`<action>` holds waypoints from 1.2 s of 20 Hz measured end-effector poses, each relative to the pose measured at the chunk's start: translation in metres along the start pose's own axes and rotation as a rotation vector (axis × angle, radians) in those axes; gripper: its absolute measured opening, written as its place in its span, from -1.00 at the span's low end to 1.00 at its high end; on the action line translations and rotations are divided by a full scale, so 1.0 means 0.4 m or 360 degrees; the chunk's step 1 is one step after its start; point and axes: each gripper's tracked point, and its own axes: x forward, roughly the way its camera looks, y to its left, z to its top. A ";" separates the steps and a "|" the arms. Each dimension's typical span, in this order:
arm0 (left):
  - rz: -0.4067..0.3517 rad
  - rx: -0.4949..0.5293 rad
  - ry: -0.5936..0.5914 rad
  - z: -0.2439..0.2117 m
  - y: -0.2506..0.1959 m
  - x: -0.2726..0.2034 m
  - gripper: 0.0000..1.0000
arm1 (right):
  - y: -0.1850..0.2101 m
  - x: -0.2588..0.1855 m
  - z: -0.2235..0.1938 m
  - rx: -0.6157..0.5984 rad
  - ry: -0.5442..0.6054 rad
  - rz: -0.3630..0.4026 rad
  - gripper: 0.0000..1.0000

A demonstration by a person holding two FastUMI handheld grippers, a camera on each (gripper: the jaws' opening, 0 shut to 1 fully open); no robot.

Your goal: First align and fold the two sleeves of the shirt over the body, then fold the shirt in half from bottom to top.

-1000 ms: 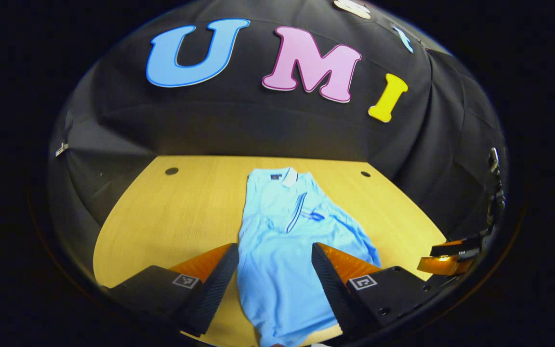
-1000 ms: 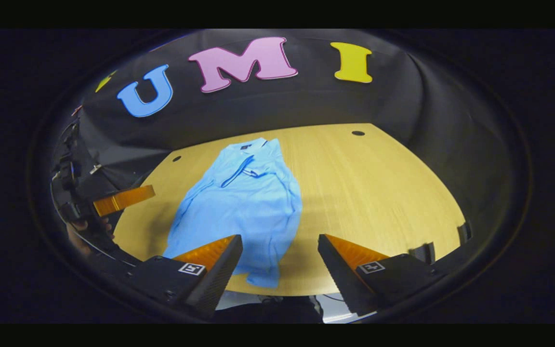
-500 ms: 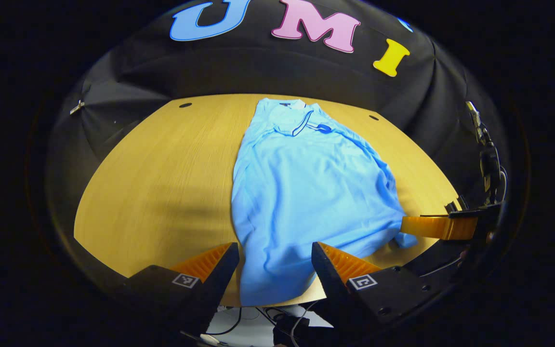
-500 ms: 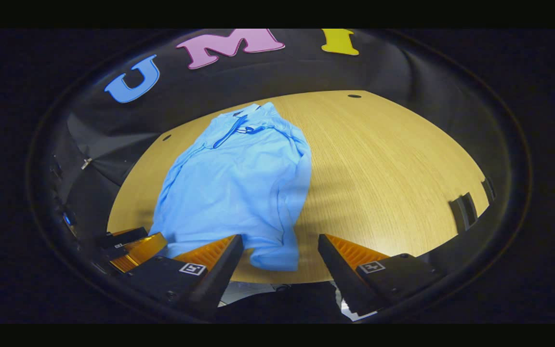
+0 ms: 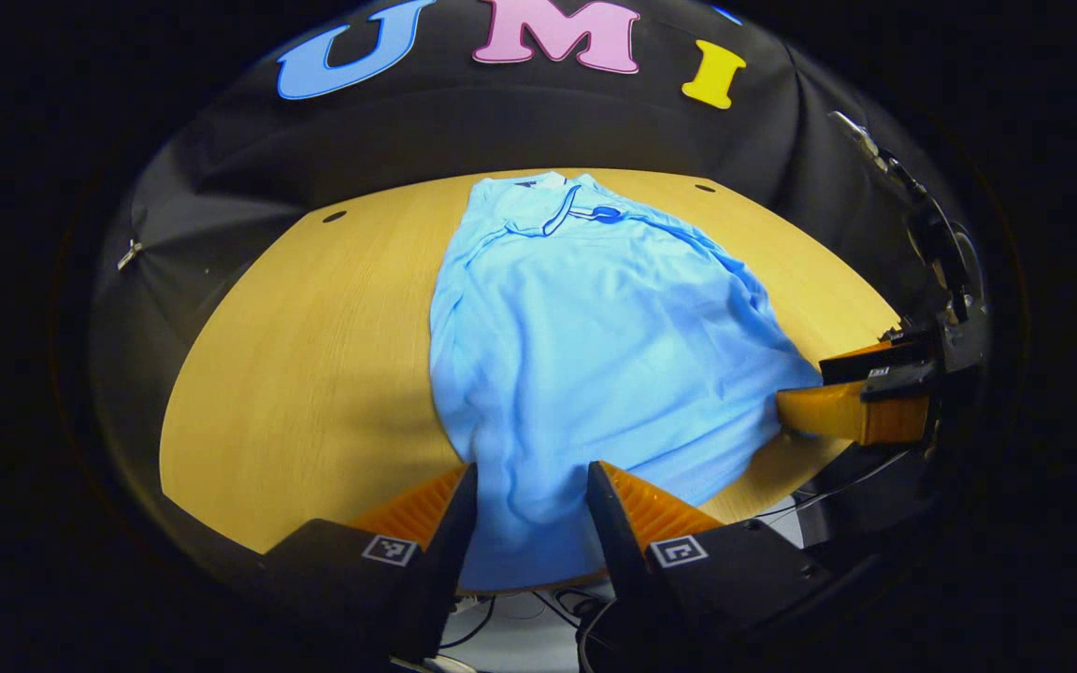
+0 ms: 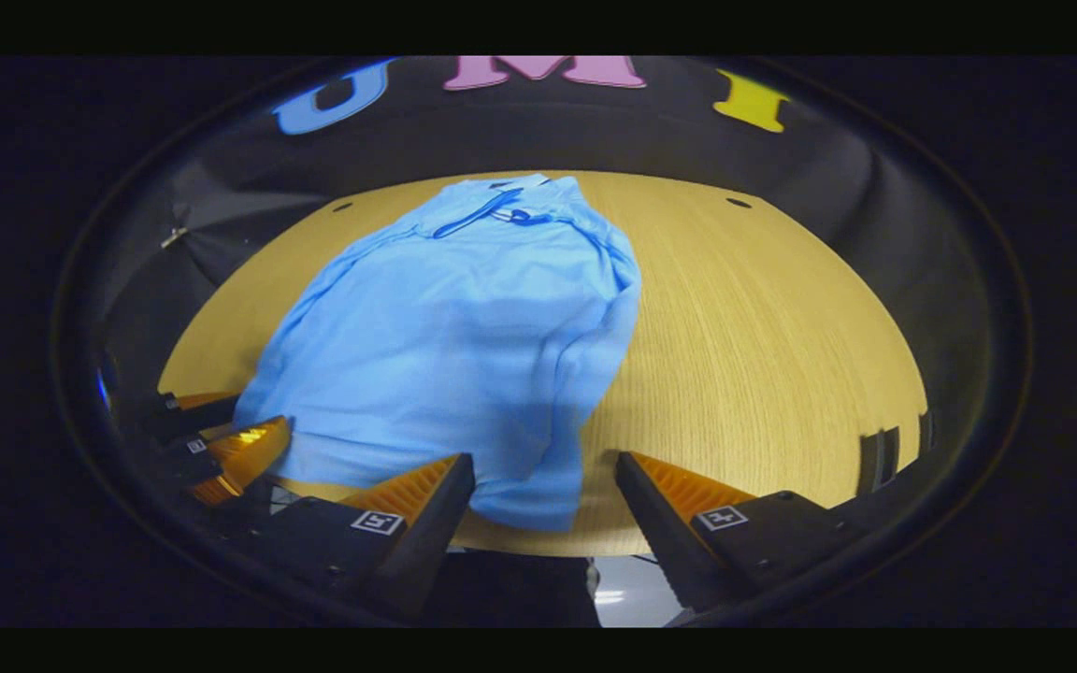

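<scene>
Shirt position: the light blue shirt (image 5: 585, 346) lies flat on the wooden surface (image 5: 295, 355), collar toward the far edge, hem at the near edge and slightly overhanging it.

Sleeve status: both sleeves appear already folded in over the body; the right-hand fold forms a thick ridge in the right gripper view (image 6: 585, 365). Judged complete, though the alignment is loose.

Change, left gripper: one second ago the left gripper (image 5: 524, 486) was higher and well back from the hem. It has since come down to the near edge, and its fingers have narrowed around the hem, one on each side of the cloth.

Left gripper state: fingers parted, not yet clenched; cloth lies between them with a gap visible at each finger.

Change, right gripper: the right gripper (image 6: 543, 477) has likewise descended to the near edge, at the shirt's right hem corner.

Right gripper state: released, fingers wide; the hem corner sits between them nearer its left finger.

Cross-check: in the left gripper view, the right gripper (image 5: 838, 402) is level with the hem at the shirt's edge.

Task meaning: the sleeve stage is judged finished; both grippers are staged for the bottom-to-top fold. Next requirement: close on both hem corners before lifting.
</scene>
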 end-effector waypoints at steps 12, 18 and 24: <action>-0.0152 -0.0020 0.0122 0.014 -0.053 0.018 -0.87 | 0.025 0.017 0.015 0.0137 0.0217 0.0208 -0.80; -0.0165 -0.0123 0.0217 0.046 -0.055 0.013 -0.87 | 0.012 -0.010 0.063 0.0160 0.0211 0.0300 -0.82; -0.0171 -0.0160 0.0056 0.262 -0.030 -0.007 -0.88 | -0.016 -0.031 0.277 0.0128 -0.0003 0.0338 -0.94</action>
